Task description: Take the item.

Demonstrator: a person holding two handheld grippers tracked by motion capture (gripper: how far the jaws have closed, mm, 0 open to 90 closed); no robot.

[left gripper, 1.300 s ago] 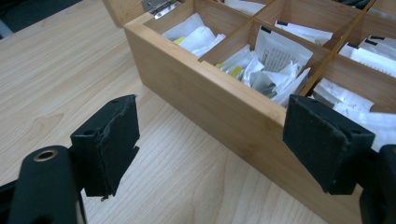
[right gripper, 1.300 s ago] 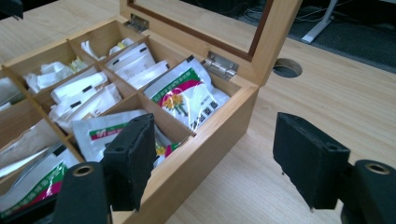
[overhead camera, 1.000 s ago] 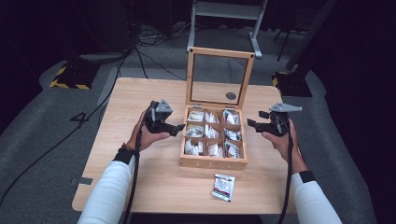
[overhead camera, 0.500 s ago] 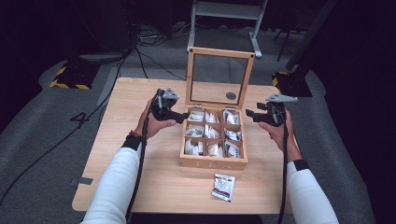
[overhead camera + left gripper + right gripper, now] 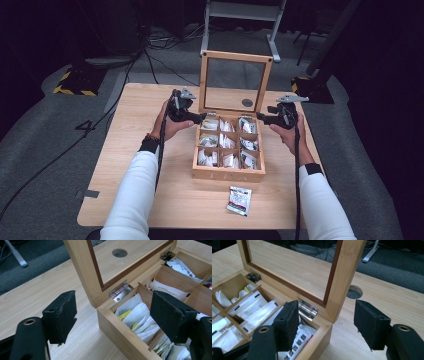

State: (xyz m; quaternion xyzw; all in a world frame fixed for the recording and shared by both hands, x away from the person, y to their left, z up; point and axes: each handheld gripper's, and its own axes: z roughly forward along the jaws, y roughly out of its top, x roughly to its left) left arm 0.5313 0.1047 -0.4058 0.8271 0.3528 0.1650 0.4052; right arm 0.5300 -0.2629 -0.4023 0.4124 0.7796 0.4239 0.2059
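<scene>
Wooden tea box (image 5: 229, 172) sits in the middle of the desk (image 5: 125, 150), its glass-paned lid (image 5: 235, 82) standing upright on two hinges at the back edge. We hold our left gripper (image 5: 199, 119) at the box's back left corner and our right gripper (image 5: 261, 118) at the back right corner, each with its jaws spread apart and clamped on nothing. In the left gripper view our left gripper (image 5: 112, 315) straddles the corner wall; in the right gripper view our right gripper (image 5: 327, 320) has one jaw over the tea sachets and the other outside the box.

Our guess is that the lid comes next (closing it, most likely). The risks from here: a jaw dipping into a compartment could snag or crumple a sachet; pushing the lid from one side only could twist the hinges; letting it drop could slam the pane; and a sachet standing proud could keep the lid from seating.

Counting: one box, one lid, nine compartments in three rows of three, two hinges, two grippers, and one loose sachet (image 5: 239, 200) lying on the desk in front of the box.
</scene>
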